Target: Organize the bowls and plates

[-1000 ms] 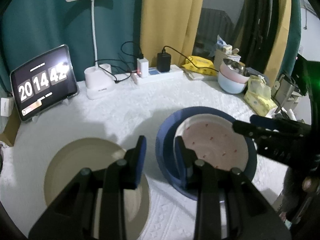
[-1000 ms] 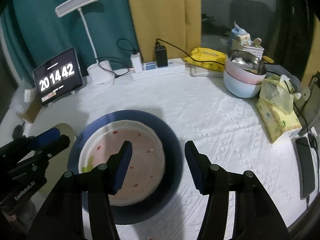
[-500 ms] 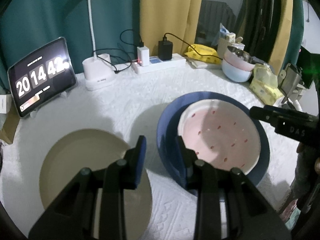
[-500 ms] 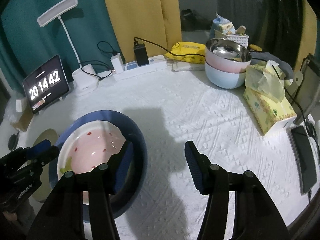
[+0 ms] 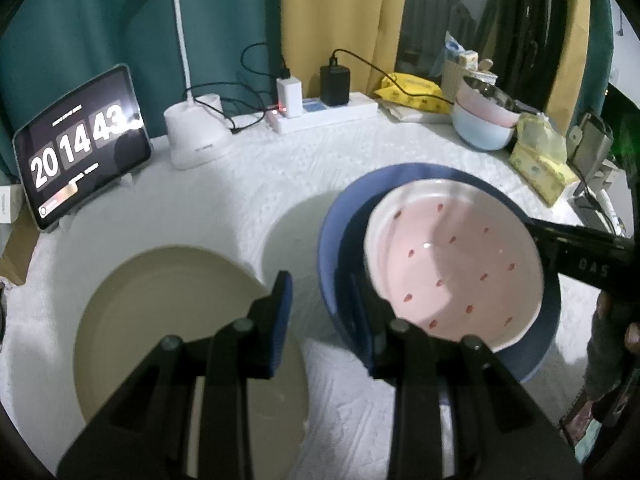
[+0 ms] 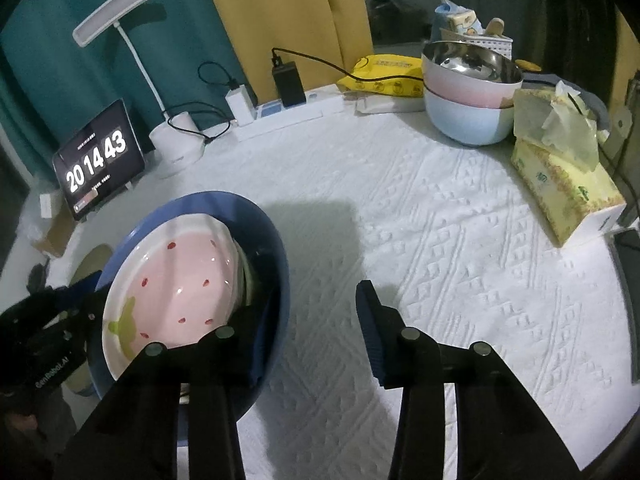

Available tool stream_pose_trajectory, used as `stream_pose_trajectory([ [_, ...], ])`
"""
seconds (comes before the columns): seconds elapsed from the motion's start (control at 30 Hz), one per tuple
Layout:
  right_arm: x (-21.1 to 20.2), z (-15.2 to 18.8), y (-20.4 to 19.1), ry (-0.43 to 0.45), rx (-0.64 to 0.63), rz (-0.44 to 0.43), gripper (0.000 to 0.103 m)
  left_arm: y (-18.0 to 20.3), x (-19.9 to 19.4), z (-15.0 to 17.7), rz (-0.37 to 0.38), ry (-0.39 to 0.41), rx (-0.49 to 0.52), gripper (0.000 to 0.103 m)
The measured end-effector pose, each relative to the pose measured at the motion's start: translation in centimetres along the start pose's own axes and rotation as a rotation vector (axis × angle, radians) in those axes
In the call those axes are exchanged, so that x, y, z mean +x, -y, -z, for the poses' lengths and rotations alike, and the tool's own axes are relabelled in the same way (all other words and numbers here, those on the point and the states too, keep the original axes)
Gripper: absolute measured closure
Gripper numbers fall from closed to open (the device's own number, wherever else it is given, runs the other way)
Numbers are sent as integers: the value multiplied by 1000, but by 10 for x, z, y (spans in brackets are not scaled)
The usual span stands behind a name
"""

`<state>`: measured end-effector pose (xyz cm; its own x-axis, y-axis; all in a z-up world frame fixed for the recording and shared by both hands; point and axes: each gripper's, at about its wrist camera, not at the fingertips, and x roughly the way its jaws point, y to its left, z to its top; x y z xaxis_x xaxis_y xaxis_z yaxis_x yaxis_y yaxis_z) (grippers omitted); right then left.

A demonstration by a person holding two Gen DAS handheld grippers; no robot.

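A pink strawberry plate [image 5: 452,264] lies in a larger blue plate [image 5: 340,232]; the stack is tilted and raised off the white tablecloth. It also shows in the right wrist view, the pink plate [image 6: 176,276] inside the blue plate [image 6: 256,224]. My left gripper [image 5: 320,300] is open; its right finger is at the blue plate's left rim. My right gripper [image 6: 316,320] is open; its left finger is hidden behind the blue plate's right rim. A beige plate [image 5: 168,312] lies flat at the left. Stacked bowls [image 6: 468,92] stand at the back right.
A tablet clock [image 5: 80,148], a desk lamp [image 5: 196,132] and a power strip [image 5: 324,112] with chargers line the back. A tissue box [image 6: 564,184] and a yellow packet [image 6: 384,76] sit at the right. A phone [image 6: 632,300] lies at the right edge.
The plate stack has risen and tilted between the two grippers. The right wrist view has swung right, so the plates now sit at its left.
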<state>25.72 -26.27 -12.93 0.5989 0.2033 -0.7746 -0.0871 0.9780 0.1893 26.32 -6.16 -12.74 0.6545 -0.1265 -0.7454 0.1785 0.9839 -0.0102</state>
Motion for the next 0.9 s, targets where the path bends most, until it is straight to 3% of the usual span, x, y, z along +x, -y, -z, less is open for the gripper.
stream_pose_trajectory([
  [0.4,1,1,6,14,70,-55,62,-8,4,1,48,14,-46,72],
  [0.53,1,3,4,23,75,-87,72,-10,3,2,57,29,-64,72],
  [0.67,0,3,-7,39,54,-102,92,-9,1,3,58,45,-62,76],
  [0.9,0,3,-6,48,63,-105,92,-1,-2,4,54,72,-28,88],
])
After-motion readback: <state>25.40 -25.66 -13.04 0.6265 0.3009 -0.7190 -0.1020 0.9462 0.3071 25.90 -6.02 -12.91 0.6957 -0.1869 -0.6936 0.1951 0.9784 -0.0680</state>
